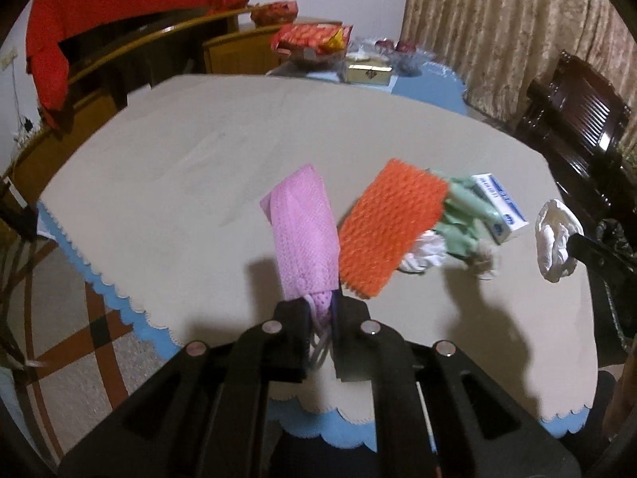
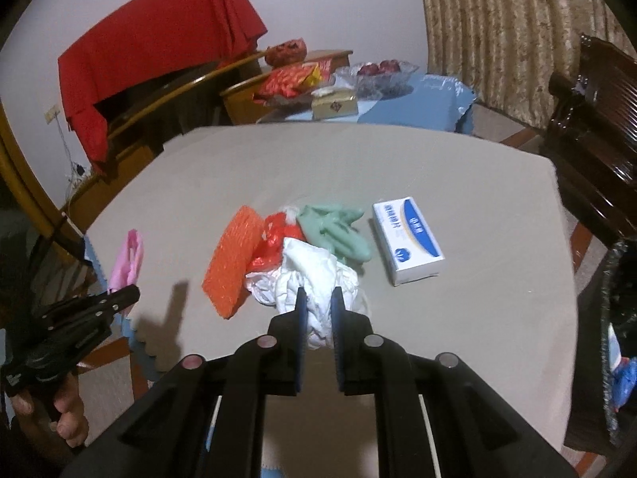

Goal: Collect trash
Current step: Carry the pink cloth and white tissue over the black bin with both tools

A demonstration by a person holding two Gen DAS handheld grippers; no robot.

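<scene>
Beige-covered table point(image 2: 458, 358) with a blue scalloped edge, red cloth point(image 2: 159, 59) draped over furniture behind, patterned curtain point(image 1: 517, 32) to the right.

Left gripper point(image 1: 323, 310) clamped on a pink foam net point(image 1: 304, 235), lifted clear of the tabletop. Right gripper point(image 2: 317, 302) pinched shut on a crumpled white plastic bag point(image 2: 314, 279) — raised too, judging by the same piece dangling off its tip in the left view. On the table near the middle: orange foam net point(image 2: 235, 257), red wrapper point(image 2: 274, 235), green crumpled bag point(image 2: 338, 231), more white plastic, and a blue-and-white box point(image 2: 408, 239) just beside the heap.

Step in hand, by the look of it: both pieces picked, carry to the bin next. Calls for swinging right toward the black trash bag point(image 2: 613, 318) at the table's far right edge, then letting go over its mouth.

Only in the right view: red wrapper, the bag's blue contents, a hand point(image 2: 59, 414) holding the left gripper. Only in the left view: patterned floor point(image 1: 79, 338) below the table edge — and the pink net's full length.
</scene>
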